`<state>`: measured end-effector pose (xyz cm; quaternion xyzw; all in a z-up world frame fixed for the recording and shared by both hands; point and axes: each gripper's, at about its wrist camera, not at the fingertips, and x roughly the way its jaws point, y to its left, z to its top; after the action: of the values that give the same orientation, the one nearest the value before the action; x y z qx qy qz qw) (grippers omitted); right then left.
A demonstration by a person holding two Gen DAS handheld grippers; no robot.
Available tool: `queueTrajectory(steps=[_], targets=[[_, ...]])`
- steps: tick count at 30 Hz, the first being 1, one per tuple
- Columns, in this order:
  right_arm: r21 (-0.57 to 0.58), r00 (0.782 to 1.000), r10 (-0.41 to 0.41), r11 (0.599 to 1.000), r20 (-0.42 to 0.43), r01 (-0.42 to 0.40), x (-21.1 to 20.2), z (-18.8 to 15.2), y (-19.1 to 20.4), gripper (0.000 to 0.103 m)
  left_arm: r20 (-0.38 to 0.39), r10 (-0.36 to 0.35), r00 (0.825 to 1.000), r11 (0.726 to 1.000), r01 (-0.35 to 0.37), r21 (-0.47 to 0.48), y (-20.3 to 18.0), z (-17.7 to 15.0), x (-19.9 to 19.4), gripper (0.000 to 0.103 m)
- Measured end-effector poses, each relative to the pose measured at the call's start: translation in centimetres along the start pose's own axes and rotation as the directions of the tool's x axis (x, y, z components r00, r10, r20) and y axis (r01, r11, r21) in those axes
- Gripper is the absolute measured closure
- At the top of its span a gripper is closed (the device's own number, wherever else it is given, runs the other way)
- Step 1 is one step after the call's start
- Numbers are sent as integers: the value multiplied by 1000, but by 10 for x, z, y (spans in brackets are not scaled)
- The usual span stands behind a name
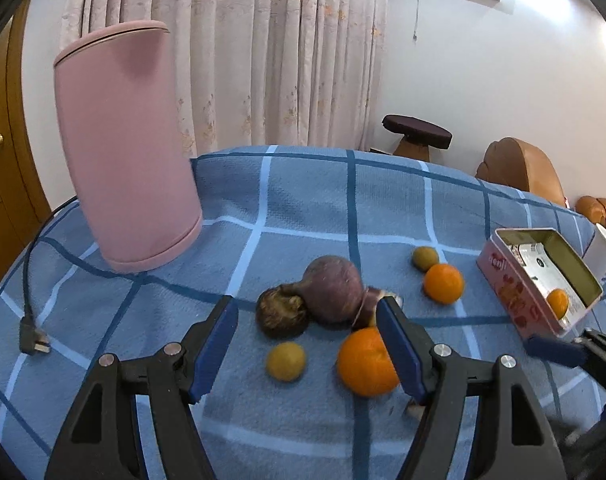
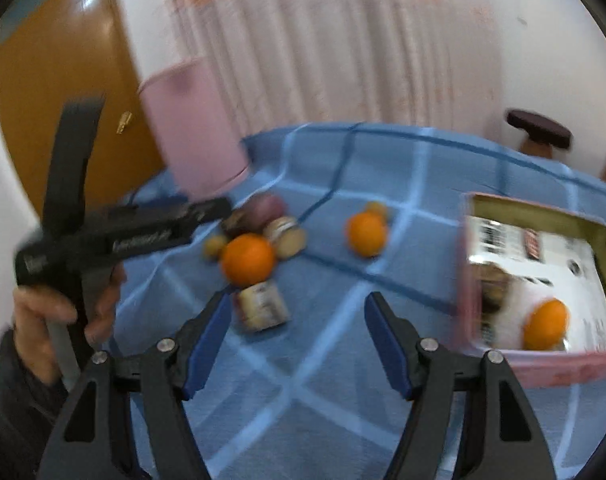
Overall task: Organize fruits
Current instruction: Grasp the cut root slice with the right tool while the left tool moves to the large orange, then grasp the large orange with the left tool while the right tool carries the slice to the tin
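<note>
On the blue checked cloth (image 1: 303,208) lie a near orange (image 1: 363,362), a small yellow-green fruit (image 1: 285,361), a dark shrivelled fruit (image 1: 281,316), a purple fruit (image 1: 333,290), a far orange (image 1: 443,283) and a small green fruit (image 1: 425,258). My left gripper (image 1: 305,308) hovers open over this cluster, its right finger overlapping the near orange. An open pink tin (image 1: 499,268) at the right holds one orange (image 1: 558,302). In the blurred right wrist view my right gripper (image 2: 299,304) stands open over bare cloth between the near orange (image 2: 247,260) and the tin (image 2: 543,364).
A tall pink cylinder (image 1: 127,148) stands at the back left, with a black power plug (image 1: 33,340) lying near the cloth's left edge. A hand (image 2: 43,312) holds the left gripper (image 2: 207,210). Two brown cut pieces (image 2: 261,306) lie by the near orange. A stool (image 1: 417,132) stands beyond the table.
</note>
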<state>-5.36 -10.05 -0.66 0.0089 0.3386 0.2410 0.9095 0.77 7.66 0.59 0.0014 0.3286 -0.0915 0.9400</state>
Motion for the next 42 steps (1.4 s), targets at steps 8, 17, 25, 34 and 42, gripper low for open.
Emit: queueTrajectory(steps=[8,17,25,34,42], targets=[[-104,985,-35,994,-169,18,56,-4,30,53,1,0,1000,1000,0,-18,22,-6,-14,30],[2,990,-81,997,-115,82,41,-4,-1,66,-52,-85,995,995,87,44,-7,-10,-2,30],[106,992,-126,986,-20,128,11,8,-27,66,-130,-57,990,992,70,102,-39,-11,28,30],[103,990,-138,985,-6,138,8,9,-26,66,-202,-21,979,991,47,123,-47,-20,52,54],[130,988,-148,981,37,142,-1,10,-32,66,-69,-30,997,998,34,54,-39,-14,29,55]])
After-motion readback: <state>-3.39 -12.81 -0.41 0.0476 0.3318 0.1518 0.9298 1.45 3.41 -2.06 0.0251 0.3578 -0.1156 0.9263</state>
